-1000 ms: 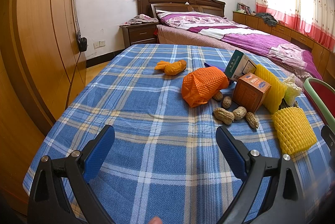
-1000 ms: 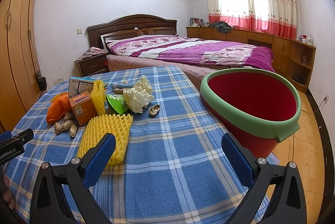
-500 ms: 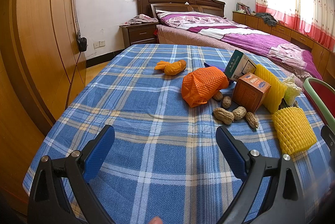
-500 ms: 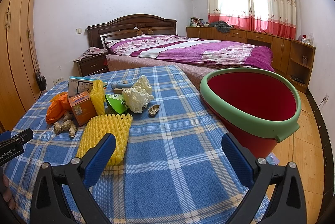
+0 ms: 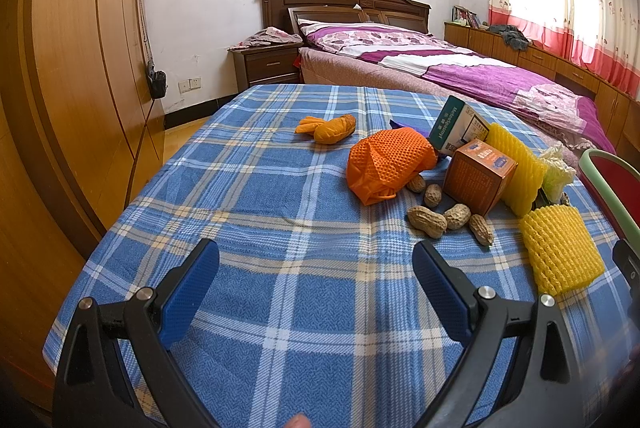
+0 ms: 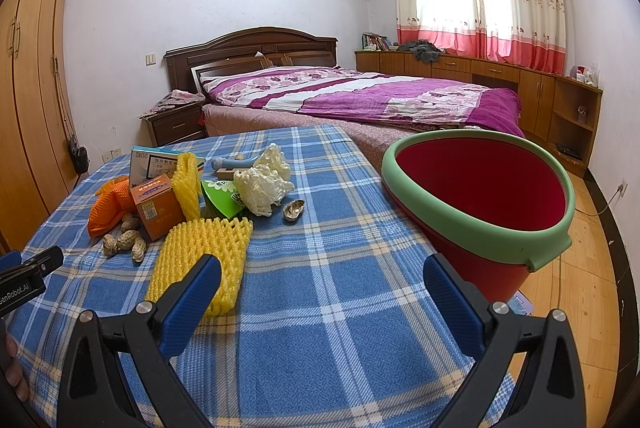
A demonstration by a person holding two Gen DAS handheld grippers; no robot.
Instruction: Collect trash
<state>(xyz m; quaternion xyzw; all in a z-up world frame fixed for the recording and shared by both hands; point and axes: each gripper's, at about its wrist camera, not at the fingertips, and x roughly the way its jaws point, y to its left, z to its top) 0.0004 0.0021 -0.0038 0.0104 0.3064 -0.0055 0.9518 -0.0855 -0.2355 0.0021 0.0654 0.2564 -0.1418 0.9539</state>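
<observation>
Trash lies on a blue plaid tablecloth: an orange foam net, orange peel, several peanuts, an orange carton, a white-green box, yellow foam nets and crumpled white paper. A red bucket with a green rim stands at the table's right edge. My left gripper is open and empty above the near cloth. My right gripper is open and empty, its left finger beside the near yellow net.
A peanut shell and a green wrapper lie by the paper. A wooden wardrobe stands left. A bed with a purple cover lies behind the table. Wooden floor shows right.
</observation>
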